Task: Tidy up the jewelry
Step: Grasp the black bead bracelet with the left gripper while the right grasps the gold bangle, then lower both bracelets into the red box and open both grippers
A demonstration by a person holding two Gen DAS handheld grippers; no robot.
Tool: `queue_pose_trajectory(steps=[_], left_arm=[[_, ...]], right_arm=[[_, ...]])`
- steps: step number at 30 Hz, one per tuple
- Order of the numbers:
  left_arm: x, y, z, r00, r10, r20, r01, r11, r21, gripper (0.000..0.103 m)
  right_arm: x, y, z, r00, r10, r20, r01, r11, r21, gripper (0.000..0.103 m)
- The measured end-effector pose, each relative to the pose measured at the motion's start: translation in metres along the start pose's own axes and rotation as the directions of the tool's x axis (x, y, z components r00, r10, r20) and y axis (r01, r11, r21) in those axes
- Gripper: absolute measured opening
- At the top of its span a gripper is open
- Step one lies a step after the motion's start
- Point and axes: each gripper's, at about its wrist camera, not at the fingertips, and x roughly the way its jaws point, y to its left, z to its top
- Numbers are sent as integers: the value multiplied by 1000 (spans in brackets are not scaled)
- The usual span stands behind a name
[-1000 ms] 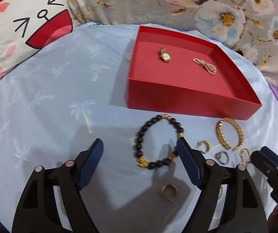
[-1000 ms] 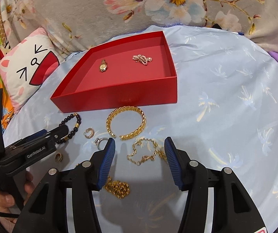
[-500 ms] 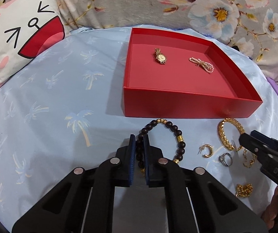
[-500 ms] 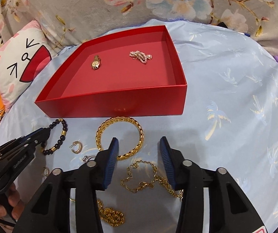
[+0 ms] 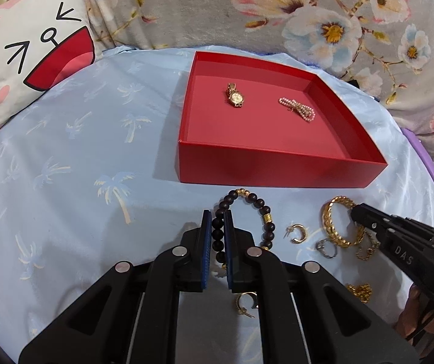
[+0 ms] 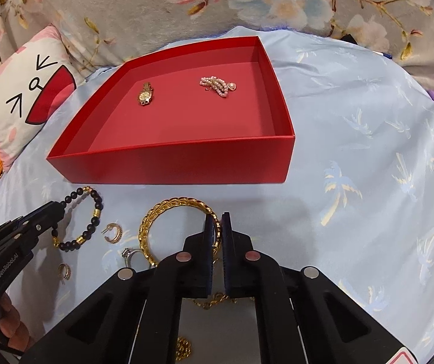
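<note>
A red tray (image 5: 277, 166) (image 6: 171, 163) holds a gold watch (image 5: 235, 97) (image 6: 145, 94) and a pearl bracelet (image 5: 297, 109) (image 6: 218, 85). My left gripper (image 5: 217, 221) is shut on the left side of a dark bead bracelet (image 5: 259, 206) (image 6: 94, 212) lying on the cloth in front of the tray. My right gripper (image 6: 217, 224) is shut on the right side of a gold chain bangle (image 6: 168, 209) (image 5: 335, 227). Two gold hoop earrings (image 5: 298, 232) (image 5: 245, 301), a silver ring (image 5: 326, 247) (image 6: 129, 254) and gold chains (image 6: 183, 348) lie nearby.
A light blue cloth with palm prints (image 5: 80, 166) covers the surface. A white and pink cat cushion (image 5: 28, 51) lies at the far left. A floral grey blanket (image 5: 277, 9) lies behind the tray. A purple object (image 5: 423, 154) is at the right edge.
Both grippers were open a second ago. The left has closed on the bead bracelet. The right moved forward and closed on the gold bangle.
</note>
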Motion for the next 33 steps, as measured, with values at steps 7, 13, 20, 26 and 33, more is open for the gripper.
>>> queue_pose_trajectory(steps=[7, 13, 20, 26, 33], left_arm=[[-26, -6, 9, 999, -39, 35, 39, 999, 4, 7], [-57, -19, 28, 993, -74, 89, 71, 997, 31, 7], [-82, -33, 70, 978, -123, 166, 115, 991, 62, 7], [-70, -44, 109, 968, -125, 215, 110, 991, 81, 7], [-18, -41, 135, 977, -126, 171, 118, 992, 54, 7]], right_arm=[[-31, 1, -5, 998, 34, 45, -35, 999, 12, 4], [-58, -4, 2, 994, 56, 92, -59, 998, 33, 4], [-69, -11, 33, 989, 57, 138, -64, 997, 43, 4], [-53, -9, 71, 987, 44, 156, -48, 999, 21, 4], [-8, -2, 101, 993, 32, 114, -33, 999, 4, 4]])
